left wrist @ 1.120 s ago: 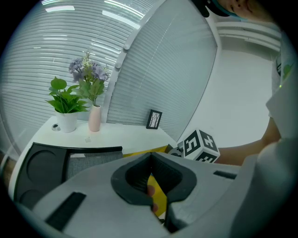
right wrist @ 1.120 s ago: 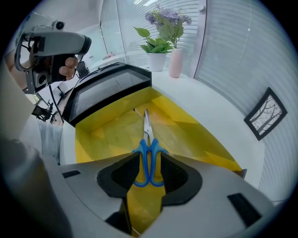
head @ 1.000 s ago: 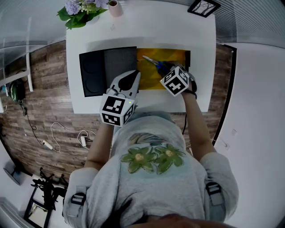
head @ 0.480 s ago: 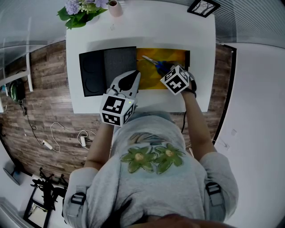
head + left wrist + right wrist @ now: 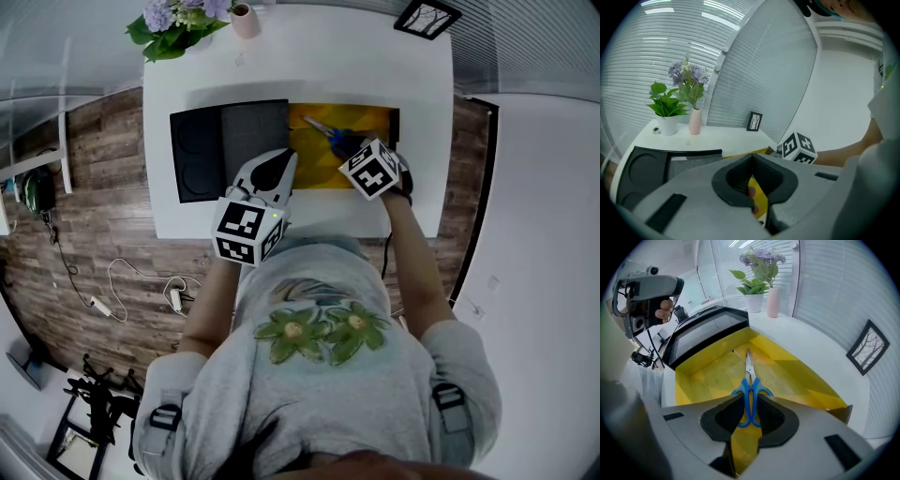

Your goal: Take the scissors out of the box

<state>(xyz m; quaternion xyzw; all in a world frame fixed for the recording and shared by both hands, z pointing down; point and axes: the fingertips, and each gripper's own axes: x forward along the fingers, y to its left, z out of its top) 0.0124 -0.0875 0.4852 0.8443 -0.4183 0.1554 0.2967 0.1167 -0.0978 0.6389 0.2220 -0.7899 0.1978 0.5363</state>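
Closing right tool [image 5: 749,397] round blue handles of scissors [image 5: 749,377], jaws not yet clamped. Scissors lie flat inside yellow box [image 5: 705,373], nothing lifted. Left tool [image 5: 751,158] pinched together, empty. I judge grip and lift-out remain.

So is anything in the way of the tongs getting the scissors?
No, nothing that I can see. The scissors lie bare in the open yellow box. The right tongs sit around their blue handles and are closing on them. Nothing covers the box from above either.
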